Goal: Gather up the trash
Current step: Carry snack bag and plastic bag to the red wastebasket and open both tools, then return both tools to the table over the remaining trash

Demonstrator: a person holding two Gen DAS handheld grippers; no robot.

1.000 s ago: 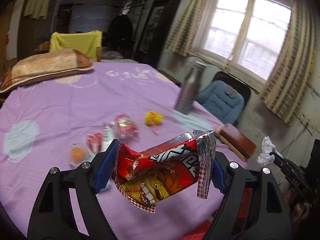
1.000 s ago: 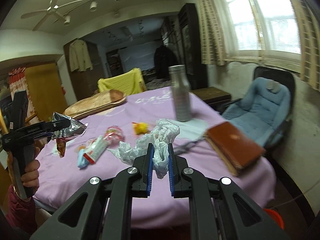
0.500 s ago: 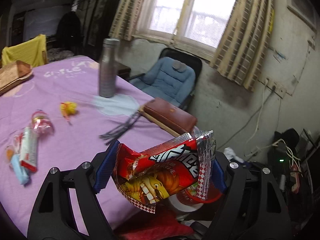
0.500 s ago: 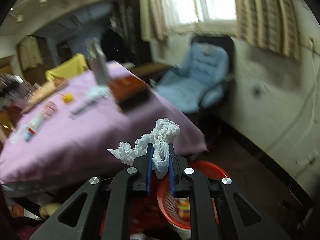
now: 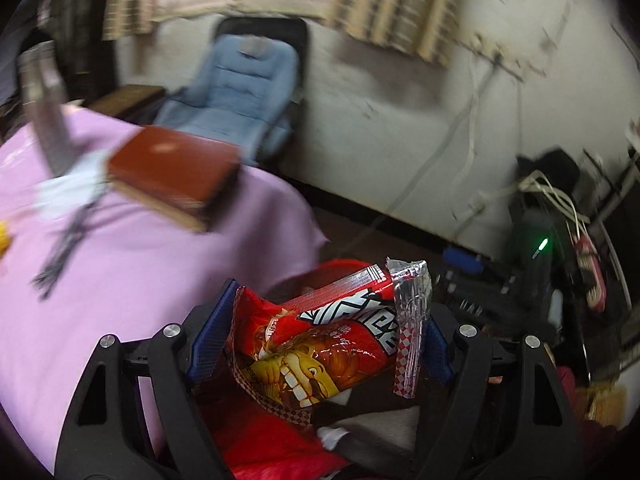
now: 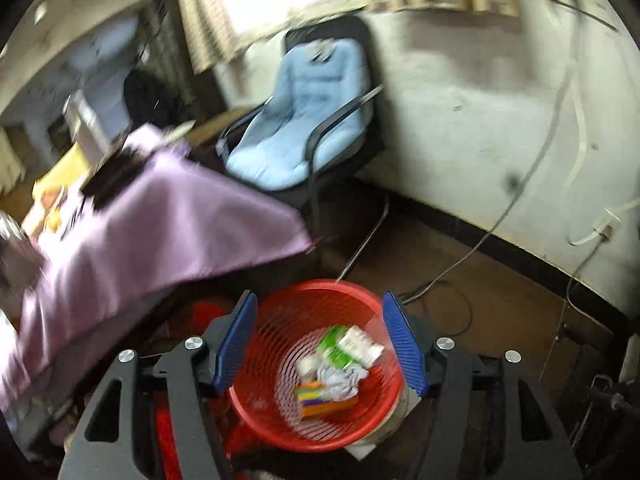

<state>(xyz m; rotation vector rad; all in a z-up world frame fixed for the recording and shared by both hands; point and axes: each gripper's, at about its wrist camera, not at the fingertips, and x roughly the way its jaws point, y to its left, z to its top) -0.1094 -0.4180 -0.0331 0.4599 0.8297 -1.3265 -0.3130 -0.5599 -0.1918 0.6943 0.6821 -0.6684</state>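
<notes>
Left gripper: jaws pinching a red snack wrapper, blue pads pressed into its crumpled sides; silver torn edge standing up at 1 o'clock of the wrapper. Wrapper off the table, hanging over red and grey fabric at 6 o'clock. Red rim, blurred, just behind the wrapper at 12 o'clock; cannot tell what it belongs to.

Outward in the left wrist view: purple tablecloth from 9 to 11 o'clock, with a brown book near the table corner. Metal bottle at 10 o'clock, beyond the book, motion-blurred. Blue chair at 12 o'clock against the wall. Black device with a green light at 2 o'clock.

Right gripper: jaws spread wide, nothing between the pads. Red mesh bin directly below, framed by the two fingers. Inside it: crumpled white tissue near centre, green-and-white carton at its 12 o'clock, small coloured box at its 7 o'clock.

Outward in the right wrist view: tablecloth edge hanging at 9 to 10 o'clock, chair at 12 o'clock, cables on the floor at 2 o'clock.
</notes>
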